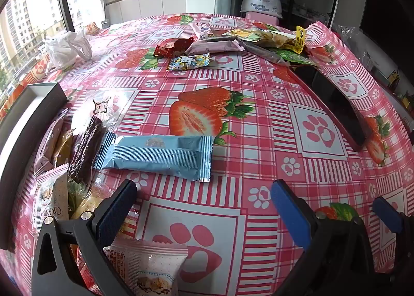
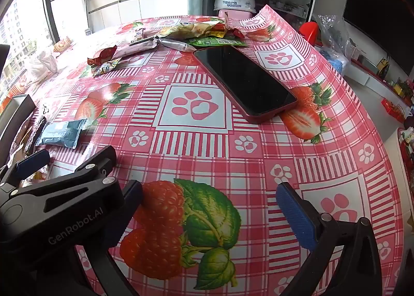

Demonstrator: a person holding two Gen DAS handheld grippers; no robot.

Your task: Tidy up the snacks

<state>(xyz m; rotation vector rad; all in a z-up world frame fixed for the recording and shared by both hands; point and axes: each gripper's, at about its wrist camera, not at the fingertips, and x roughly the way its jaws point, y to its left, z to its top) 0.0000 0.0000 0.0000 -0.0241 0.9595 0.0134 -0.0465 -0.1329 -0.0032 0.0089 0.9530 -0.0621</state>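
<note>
On the far left of the left wrist view, a dark box [image 1: 23, 125] runs along the table edge, with a row of wrapped snacks just beside it: brownish packets, a dark chocolate bar [image 1: 86, 148], then a cranberry-labelled packet [image 1: 55, 202] nearer the camera. Blue wafer packet [image 1: 157, 156] lies flat on the strawberry tablecloth [image 1: 258, 115], just right of the chocolate bar and a little beyond the fingertips, ahead of the left finger more than centred in the gap. Left gripper [image 1: 204, 199] stands wide open, nothing between its jaws; left finger [image 1: 121, 208] partly overlies the near-left packets. A pale nougat-type packet [image 1: 150, 267] lies under the camera, beside that finger.

Far centre to far right: a loose heap of snacks, red wrapper [image 1: 173, 47], Hello Kitty candy [image 1: 189, 61], pink bar [image 1: 214, 46], yellow packets [image 1: 266, 36], green packet [image 1: 297, 56]. All well apart from both grippers. White plastic bag [image 1: 67, 47] sits far left by the window.

Right wrist view: left gripper's body crosses the near left. Right gripper [image 2: 209, 200] also wide open and empty, above a raspberry print. Blue wafer packet [image 2: 62, 133] lies well to its left. Smartphone [image 2: 245, 81] in a red case lies face up, far right of centre, touching the green packet's edge.
</note>
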